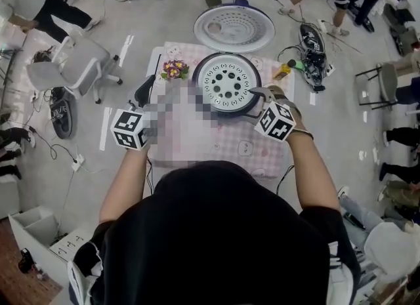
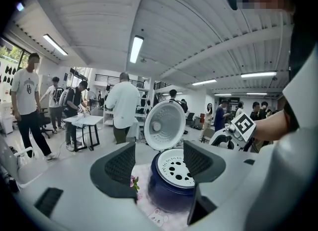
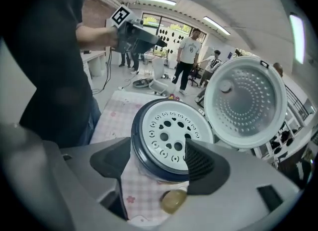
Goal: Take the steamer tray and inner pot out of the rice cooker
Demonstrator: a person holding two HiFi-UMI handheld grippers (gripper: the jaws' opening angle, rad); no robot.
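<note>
Both forearms reach forward over the counter [image 1: 266,153]. The left gripper [image 2: 159,158] is held near level, short of the rice cooker [image 2: 166,195], its fingers released and apart with nothing in them. The right gripper [image 3: 158,153] tips steeply down at the cooker's near right rim. Its fingers are spread wide and grasp nothing.

The cooker stands open, lid [image 1: 233,28] swung back. The white holed steamer tray [image 1: 226,82] sits in its mouth. The tray's near edge lies between the right fingers, with one finger [image 3: 203,163] over the rim. I cannot tell if it touches.
</note>
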